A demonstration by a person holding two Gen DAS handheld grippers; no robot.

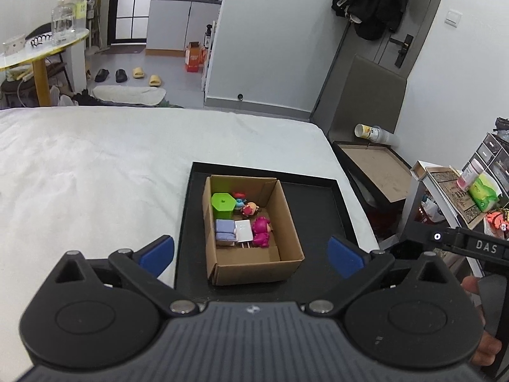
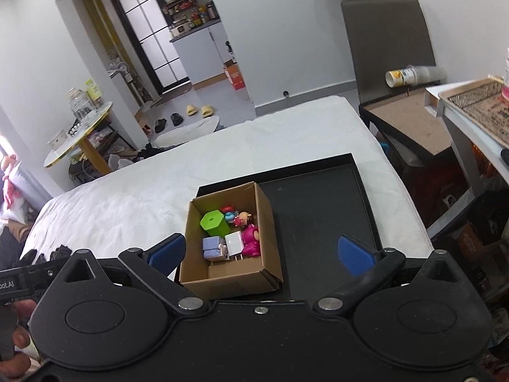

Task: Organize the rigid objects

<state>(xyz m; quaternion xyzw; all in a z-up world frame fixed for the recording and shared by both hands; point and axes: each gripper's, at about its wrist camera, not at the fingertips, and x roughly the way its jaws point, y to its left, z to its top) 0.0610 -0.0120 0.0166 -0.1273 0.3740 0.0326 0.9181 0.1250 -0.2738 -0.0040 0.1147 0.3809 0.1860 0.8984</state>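
Left gripper: one; jaws spread wide and holding nothing, two blue pads flanking the near end of the box; raised above the bed, tipped down toward the tray.
Right gripper: one; jaws likewise wide apart and vacant, blue pads either side of the box's near wall; hovering above the tray, view tilted.
Hands: person's fingers visible at the frame edge behind each gripper body.
Cardboard box: one, flaps open, standing in the left half of the tray.
Black tray: one, shallow, lying on the bed near its right edge; right half bare.
Bed: one, white sheet.
Box contents, counted: one green hexagonal container; one lilac block; one white square piece; one magenta figure; one small doll with tan head; one red-and-blue toy, partly hidden.
Arrangement: green container at the far left, lilac block just in front of it, white piece between block and magenta figure.
Slippers on floor: two black, two yellow.
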